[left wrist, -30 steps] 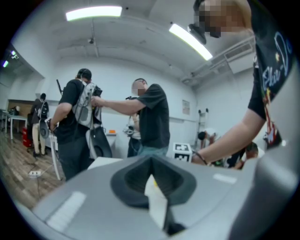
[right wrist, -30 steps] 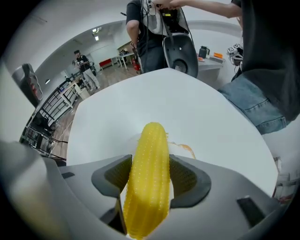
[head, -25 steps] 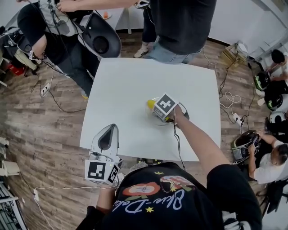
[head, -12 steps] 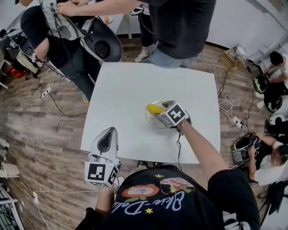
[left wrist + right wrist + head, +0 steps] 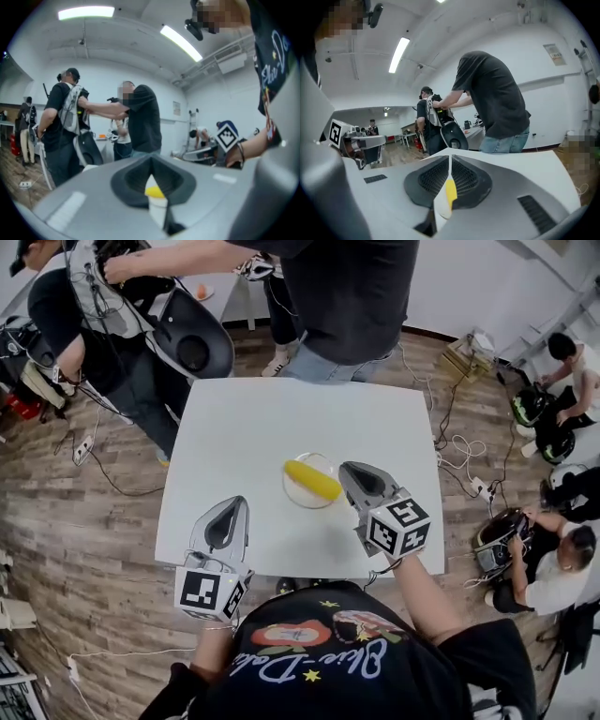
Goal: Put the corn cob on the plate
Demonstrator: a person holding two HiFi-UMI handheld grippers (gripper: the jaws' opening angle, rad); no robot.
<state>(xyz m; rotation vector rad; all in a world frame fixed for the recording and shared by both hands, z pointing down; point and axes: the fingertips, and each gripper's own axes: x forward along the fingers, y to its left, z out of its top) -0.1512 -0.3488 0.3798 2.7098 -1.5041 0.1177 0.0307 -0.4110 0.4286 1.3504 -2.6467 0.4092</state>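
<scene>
Pulling back from the plate (image 5: 292,495), your right claw (image 5: 359,474) has let go of the corn cob (image 5: 313,480). A second ago it was down over the plate with the cob at its tips; now it sits just to the right of the plate, raised and clear of it. Its jaws are closing with nothing between them, their tips already meeting in its own view. The corn cob lies slantwise across the plate, which stands a little right of the table's (image 5: 244,418) middle, toward the near edge. Judged from that, the task looks done, with nothing left but to bring the hand back. Your left claw (image 5: 228,507) hovers over the near left edge of the table, clenched and empty, well apart from the plate. As for writing, the marker cubes (image 5: 398,526) carry only black and white square patterns, no words. Your shirt (image 5: 319,652) bears looping script seen upside down, which cannot be read with any certainty. A wall sign (image 5: 556,52) in the right gripper view is too small to read.
</scene>
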